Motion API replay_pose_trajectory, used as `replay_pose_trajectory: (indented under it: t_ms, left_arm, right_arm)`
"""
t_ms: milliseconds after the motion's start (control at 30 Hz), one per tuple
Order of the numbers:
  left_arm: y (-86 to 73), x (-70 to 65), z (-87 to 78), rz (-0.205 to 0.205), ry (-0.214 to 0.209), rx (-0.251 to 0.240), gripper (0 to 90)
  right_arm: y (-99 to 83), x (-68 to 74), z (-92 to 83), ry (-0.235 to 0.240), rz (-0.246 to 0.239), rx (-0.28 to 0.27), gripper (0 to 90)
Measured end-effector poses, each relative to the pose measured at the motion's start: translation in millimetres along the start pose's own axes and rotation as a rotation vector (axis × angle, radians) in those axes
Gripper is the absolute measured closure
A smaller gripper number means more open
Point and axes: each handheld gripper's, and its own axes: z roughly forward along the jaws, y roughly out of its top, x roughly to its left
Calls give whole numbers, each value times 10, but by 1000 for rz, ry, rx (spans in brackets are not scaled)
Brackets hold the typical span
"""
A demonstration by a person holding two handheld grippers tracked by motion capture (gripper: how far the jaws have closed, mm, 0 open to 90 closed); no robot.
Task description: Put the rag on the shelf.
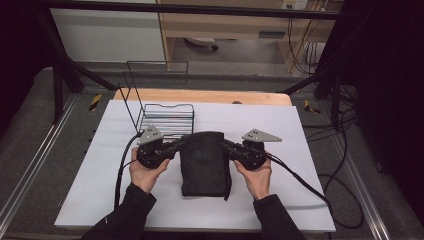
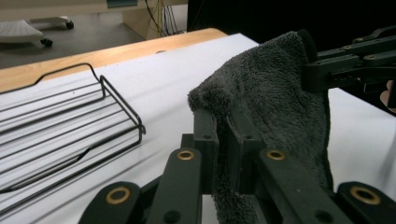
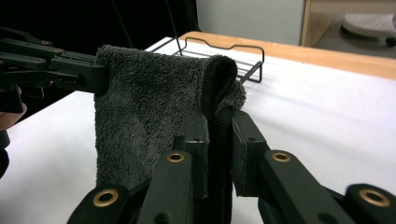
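Hanging between the two tongs at the centre of the high view, a dark grey towel [image 1: 204,162] is folded lengthwise, its lower part resting on the white table [image 1: 300,200]. The left tongs [image 1: 178,145] pinch its upper left corner; in the left gripper view the jaws are pressed together on the plush cloth [image 2: 275,98]. The right tongs [image 1: 226,146] pinch the upper right corner, with the hemmed edge [image 3: 215,93] caught between the jaws in the right gripper view. A black wire rack [image 1: 165,117] stands just beyond the towel, toward the upper left of the table. A hand grips each tool from below.
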Motion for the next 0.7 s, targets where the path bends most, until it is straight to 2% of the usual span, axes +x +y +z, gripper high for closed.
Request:
replay_pose_trajectory:
  t_ms: [433,700]
  left_arm:
    - [190,-57,-209,33,1,-98,829]
    - [322,-63,-322,62,25,-151,830]
  right_arm:
    - [229,129,-151,-22,-76,-85,797]
    - [388,210,-166,-31,-102,-138,798]
